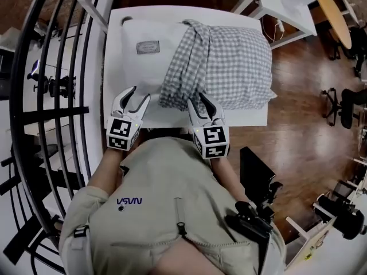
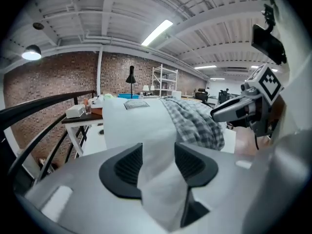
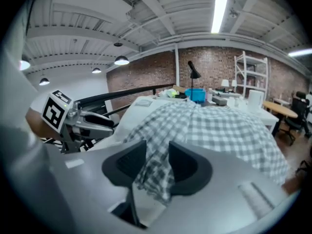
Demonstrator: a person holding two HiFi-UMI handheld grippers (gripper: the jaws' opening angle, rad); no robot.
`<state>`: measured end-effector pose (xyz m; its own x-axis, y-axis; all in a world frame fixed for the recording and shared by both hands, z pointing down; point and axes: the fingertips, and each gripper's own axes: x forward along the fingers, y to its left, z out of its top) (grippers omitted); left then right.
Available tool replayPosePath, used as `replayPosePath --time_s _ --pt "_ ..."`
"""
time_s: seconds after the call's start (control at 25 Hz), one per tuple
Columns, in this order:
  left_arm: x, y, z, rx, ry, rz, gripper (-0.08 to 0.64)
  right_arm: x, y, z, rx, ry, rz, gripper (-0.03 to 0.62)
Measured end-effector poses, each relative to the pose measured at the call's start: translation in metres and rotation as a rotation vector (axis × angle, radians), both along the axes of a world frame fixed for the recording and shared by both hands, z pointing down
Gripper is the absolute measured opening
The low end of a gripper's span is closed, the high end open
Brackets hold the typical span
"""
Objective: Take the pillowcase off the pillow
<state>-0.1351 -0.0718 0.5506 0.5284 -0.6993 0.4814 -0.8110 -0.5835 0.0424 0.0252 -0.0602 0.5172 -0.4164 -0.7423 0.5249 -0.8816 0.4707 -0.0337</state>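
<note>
Cloth pillowcase (image 1: 229, 62), matt wht pillow (image 1: 137, 76)

view: right gripper | right gripper (image 3: 157, 161): jaws apart, checked pillowcase (image 3: 219, 130) edge hanging between | left gripper (image 3: 103, 122): at far left

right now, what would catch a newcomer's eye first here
A grey checked pillowcase lies bunched over the right part of a white pillow, its left end bare. At the near edge the left claw has pillow cloth between its open jaws, the right claw checked cloth.

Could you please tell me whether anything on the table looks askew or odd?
The checked pillowcase sits half off: it is bunched in folds over the right part of the pillow, whose white left part lies bare.
</note>
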Motion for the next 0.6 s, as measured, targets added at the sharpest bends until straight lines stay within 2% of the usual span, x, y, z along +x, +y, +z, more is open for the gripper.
replayPosePath --time_s 0.16,0.36,0.44,0.52,0.6 --pt "0.012 0.017 0.017 -0.037 -0.047 -0.052 0.212 -0.01 0.018 0.012 -0.015 -0.019 -0.139 0.168" --pt "0.027 0.02 0.057 -0.088 -0.195 -0.071 0.224 -0.017 0.033 0.033 -0.043 -0.014 -0.254 0.168" --pt "0.028 0.016 0.068 -0.098 -0.224 -0.066 0.213 -0.024 0.036 0.047 -0.061 0.013 -0.287 0.169" --pt "0.028 0.015 0.068 -0.091 -0.243 -0.037 0.142 -0.035 0.037 0.058 -0.071 0.055 -0.312 0.177" --pt "0.026 0.017 0.062 -0.082 -0.222 -0.025 0.026 -0.046 0.036 0.068 -0.074 0.101 -0.319 0.184"
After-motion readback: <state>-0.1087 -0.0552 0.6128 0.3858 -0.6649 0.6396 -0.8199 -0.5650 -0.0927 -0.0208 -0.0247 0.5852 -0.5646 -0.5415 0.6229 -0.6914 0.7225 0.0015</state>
